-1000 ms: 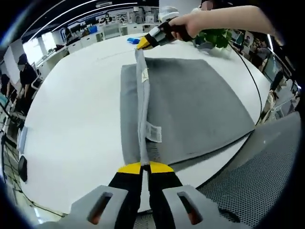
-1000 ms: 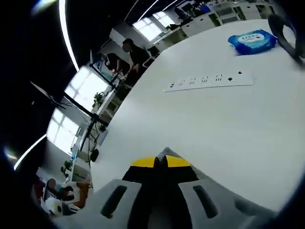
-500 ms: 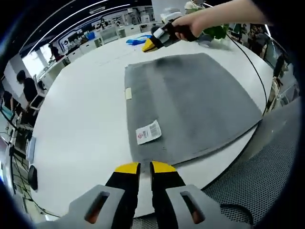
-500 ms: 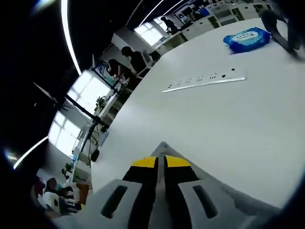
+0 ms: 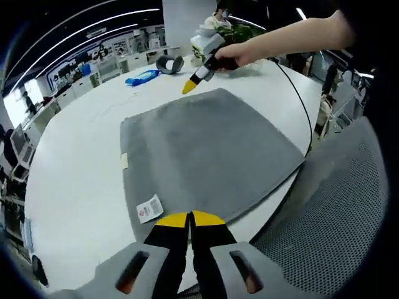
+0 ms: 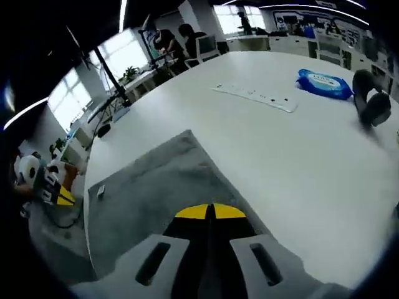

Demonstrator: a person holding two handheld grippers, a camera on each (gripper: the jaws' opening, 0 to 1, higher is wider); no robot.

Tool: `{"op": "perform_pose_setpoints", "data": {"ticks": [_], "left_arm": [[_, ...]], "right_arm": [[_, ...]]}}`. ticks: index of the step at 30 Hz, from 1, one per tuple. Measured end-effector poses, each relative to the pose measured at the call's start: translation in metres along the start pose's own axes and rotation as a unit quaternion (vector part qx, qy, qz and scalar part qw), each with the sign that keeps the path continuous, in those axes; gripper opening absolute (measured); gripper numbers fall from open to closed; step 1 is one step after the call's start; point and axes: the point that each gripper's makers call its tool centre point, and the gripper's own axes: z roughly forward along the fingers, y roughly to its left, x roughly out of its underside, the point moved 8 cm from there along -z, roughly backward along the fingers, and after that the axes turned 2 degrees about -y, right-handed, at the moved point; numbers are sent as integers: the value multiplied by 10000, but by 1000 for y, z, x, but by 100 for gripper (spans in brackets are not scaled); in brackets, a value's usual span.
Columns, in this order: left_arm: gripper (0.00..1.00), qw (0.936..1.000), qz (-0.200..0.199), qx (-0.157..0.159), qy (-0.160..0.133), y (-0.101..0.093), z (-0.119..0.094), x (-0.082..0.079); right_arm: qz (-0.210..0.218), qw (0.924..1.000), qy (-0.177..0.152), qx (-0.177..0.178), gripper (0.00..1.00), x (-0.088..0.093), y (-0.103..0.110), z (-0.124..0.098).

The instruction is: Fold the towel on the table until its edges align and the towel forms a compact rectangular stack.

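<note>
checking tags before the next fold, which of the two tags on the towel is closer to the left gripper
The white printed label with the red mark, beside the left gripper. The small plain tag sits farther up the gray towel edge.

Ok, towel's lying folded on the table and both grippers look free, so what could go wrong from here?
The towel reaches the table edge near the left gripper, beside the mesh chair; a pull that way might drag it off. The right gripper trails a cable along the towel's side, which could snag in the next fold. Both jaws look closed, so they need opening before a regrasp. The labels may bunch.
</note>
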Motion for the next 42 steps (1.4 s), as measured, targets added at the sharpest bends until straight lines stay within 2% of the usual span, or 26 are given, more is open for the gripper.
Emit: {"op": "perform_pose_setpoints", "data": {"ticks": [4, 6, 8, 12, 14, 16, 18, 22, 25, 26, 27, 28, 29, 30, 31, 32, 33, 34, 35, 37, 38, 40, 42], "left_arm": [[1, 9990, 192, 384, -124, -7, 9, -27], [1, 9972, 455, 573, -146, -13, 16, -42], [1, 9936, 792, 796, -111, -23, 24, -57], [1, 9836, 1319, 1221, -159, -49, 46, -77], [1, 9784, 1510, 1406, -118, -63, 62, -85], [1, 9746, 1687, 1474, 12, -79, 79, -89], [1, 9717, 1770, 1560, 85, -96, 93, -89], [1, 9742, 1551, 1621, 258, -118, 116, -82], [1, 9782, 1312, 1506, 576, -124, 127, -66], [1, 9781, 1313, 1443, 728, -124, 129, -60], [1, 9754, 1466, 1369, 915, -123, 131, -51], [1, 9770, 1473, 1345, 759, -124, 129, -49], [1, 9789, 1420, 1368, 525, -124, 128, -55], [1, 9821, 1227, 1290, 611, -124, 126, -54], [1, 9804, 1348, 1284, 647, -126, 125, -53], [1, 9728, 1847, 1262, 606, -127, 127, -55], [1, 9671, 2137, 1239, 617, -129, 127, -56], [1, 9626, 2343, 1185, 662, -132, 126, -56], [1, 9595, 2472, 1153, 709, -133, 126, -56], [1, 9488, 2839, 1104, 840, -137, 126, -58], [1, 9406, 3085, 1117, 870, -137, 126, -59], [1, 9295, 3405, 1094, 898, -140, 125, -59], [1, 9241, 3542, 1054, 974, -142, 124, -58]], "right_arm": [[-191, 9995, 209, 120, 0, 17, -7, -19], [-410, 9975, 535, 196, 0, 29, -10, -29], [-751, 9919, 986, 278, 0, 42, -11, -35], [-1636, 9685, 1839, 374, 0, 60, -7, -40], [-1796, 9615, 2054, 327, 0, 66, -2, -39], [-1747, 9598, 2180, 252, 0, 71, 3, -35], [-1619, 9589, 2316, 236, 0, 74, 6, -30], [-1547, 9571, 2428, 321, 0, 78, 7, -23], [-1605, 9522, 2574, 345, 0, 77, 8, -23], [-1677, 9500, 2612, 327, 0, 77, 8, -23], [-1726, 9479, 2657, 335, 0, 76, 8, -22], [-1798, 9454, 2698, 345, 0, 76, 9, -21], [-1995, 9393, 2764, 383, 0, 76, 12, -21], [-2155, 9342, 2816, 390, 0, 75, 12, -21], [-2259, 9305, 2846, 460, 0, 76, 14, -20], [-2545, 9218, 2888, 465, 0, 76, 16, -19], [-2617, 9198, 2872, 554, 0, 77, 18, -19], [-2876, 9108, 2913, 531, 0, 77, 20, -19], [-2942, 9081, 2929, 549, 0, 77, 20, -19], [-3004, 9055, 2949, 529, 0, 78, 21, -18], [-3055, 9042, 2940, 506, 0, 78, 21, -18], [-3126, 9043, 2860, 515, 0, 79, 21, -19], [-3161, 9057, 2757, 612, 0, 82, 22, -20]]}}
